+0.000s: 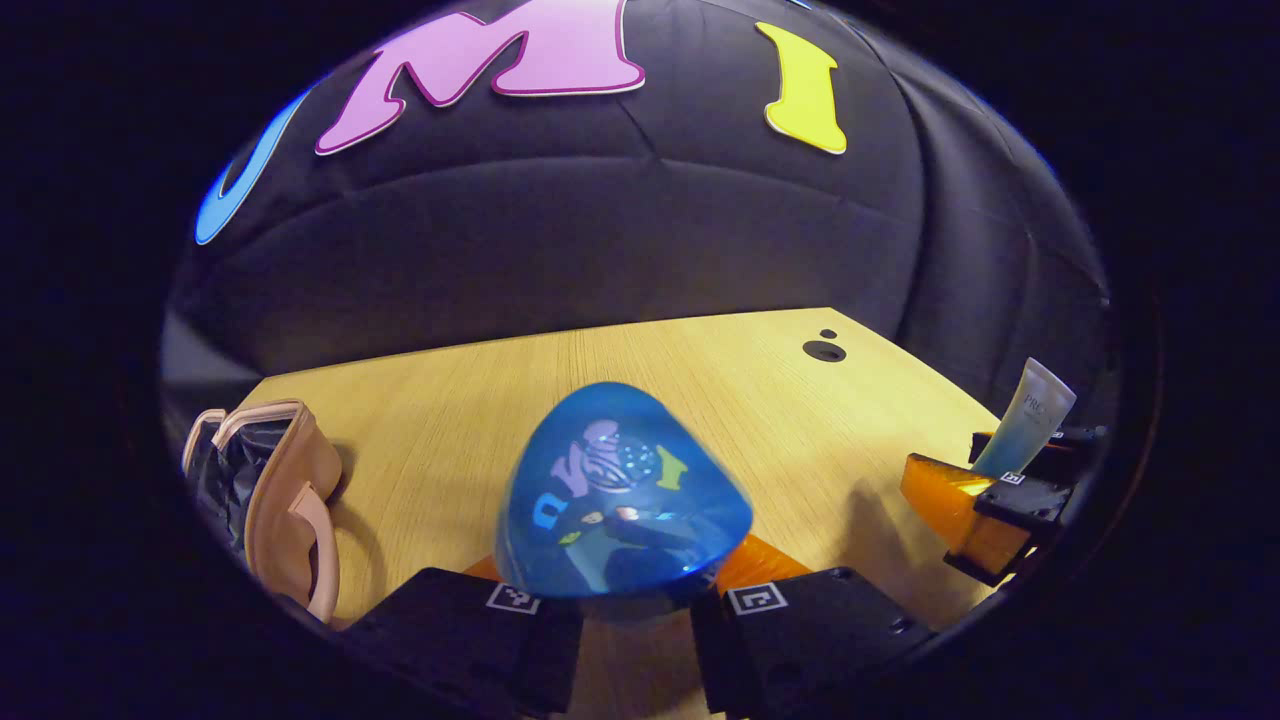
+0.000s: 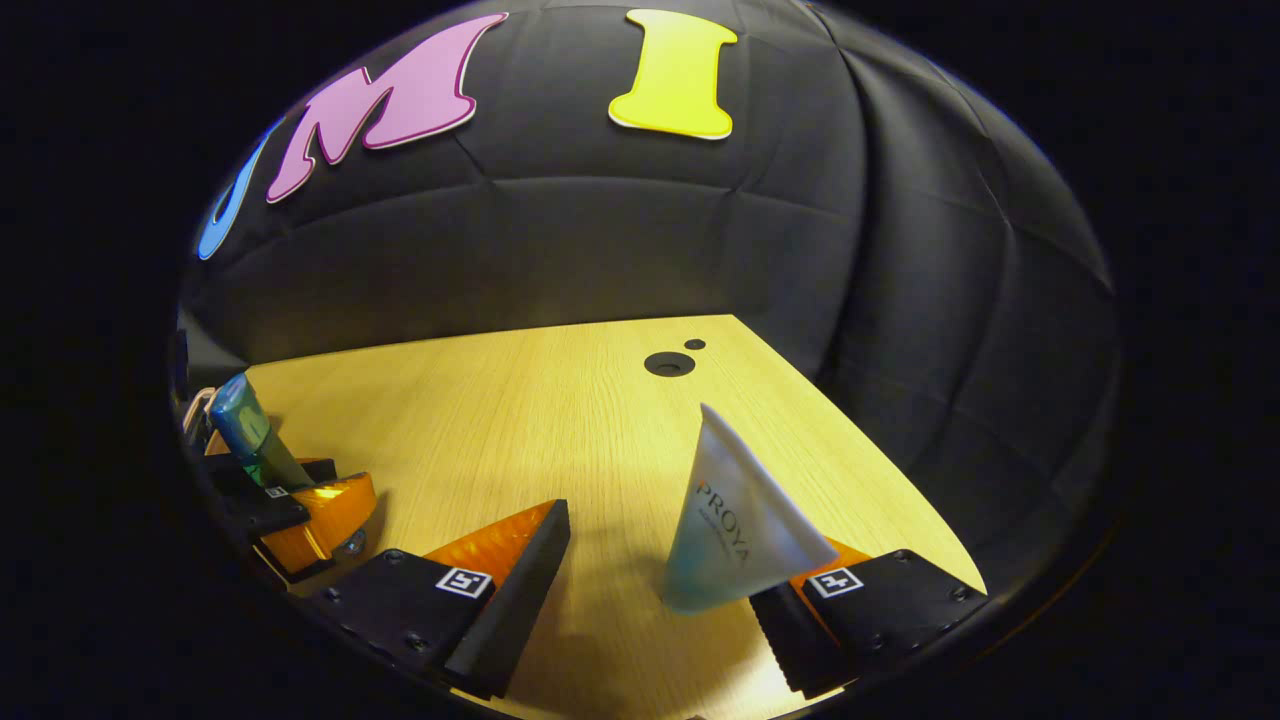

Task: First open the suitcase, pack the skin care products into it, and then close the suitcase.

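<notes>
A glossy blue bottle [image 1: 620, 495] stands between the fingers of my left gripper [image 1: 625, 592], which is shut on it just above the wooden table [image 1: 450, 420]. The same bottle [image 2: 248, 428] rises upright from the left gripper [image 2: 300, 505] at the left of the right gripper view. A white-to-blue tube [image 2: 735, 515] leans against one finger of my right gripper [image 2: 690, 540]; bare wood shows between the tube and the other finger. The tube [image 1: 1030, 415] and right gripper [image 1: 985, 500] also appear at the far right of the left gripper view. The pink suitcase [image 1: 290, 480] lies open at the left, dark lining showing.
Two round holes [image 1: 824, 348] sit in the table near its far right corner. The black cloth wall runs behind the table's back edge. Bare wood stretches between the suitcase and the right gripper.
</notes>
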`<move>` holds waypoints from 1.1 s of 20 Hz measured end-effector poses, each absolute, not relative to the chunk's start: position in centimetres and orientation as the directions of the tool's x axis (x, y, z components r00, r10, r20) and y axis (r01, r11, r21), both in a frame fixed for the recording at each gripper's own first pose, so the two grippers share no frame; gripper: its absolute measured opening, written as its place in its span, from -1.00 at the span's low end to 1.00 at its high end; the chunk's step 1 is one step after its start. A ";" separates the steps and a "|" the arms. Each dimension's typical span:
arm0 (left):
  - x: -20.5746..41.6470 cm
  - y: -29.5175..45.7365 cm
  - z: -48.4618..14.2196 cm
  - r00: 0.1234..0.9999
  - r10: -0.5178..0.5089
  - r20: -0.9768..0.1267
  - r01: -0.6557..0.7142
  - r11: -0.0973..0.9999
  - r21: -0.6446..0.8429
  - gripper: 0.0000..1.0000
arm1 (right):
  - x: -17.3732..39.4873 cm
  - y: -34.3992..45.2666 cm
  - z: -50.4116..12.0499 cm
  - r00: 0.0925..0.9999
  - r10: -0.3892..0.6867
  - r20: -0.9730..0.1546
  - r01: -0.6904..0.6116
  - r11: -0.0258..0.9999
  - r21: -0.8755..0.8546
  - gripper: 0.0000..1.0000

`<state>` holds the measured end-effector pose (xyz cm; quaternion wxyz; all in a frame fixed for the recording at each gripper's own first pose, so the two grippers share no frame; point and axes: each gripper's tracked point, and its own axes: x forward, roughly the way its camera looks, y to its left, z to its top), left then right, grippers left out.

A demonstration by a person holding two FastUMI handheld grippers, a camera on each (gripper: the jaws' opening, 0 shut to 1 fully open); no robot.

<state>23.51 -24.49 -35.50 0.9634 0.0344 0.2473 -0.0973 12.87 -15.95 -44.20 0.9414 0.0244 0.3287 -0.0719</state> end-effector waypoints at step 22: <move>21.3 -21.7 -28.3 0.927 -0.226 -0.298 0.216 0.974 -0.066 -0.01 | 12.1 -13.4 -37.2 0.816 -0.025 -0.577 0.043 0.999 0.018 -0.29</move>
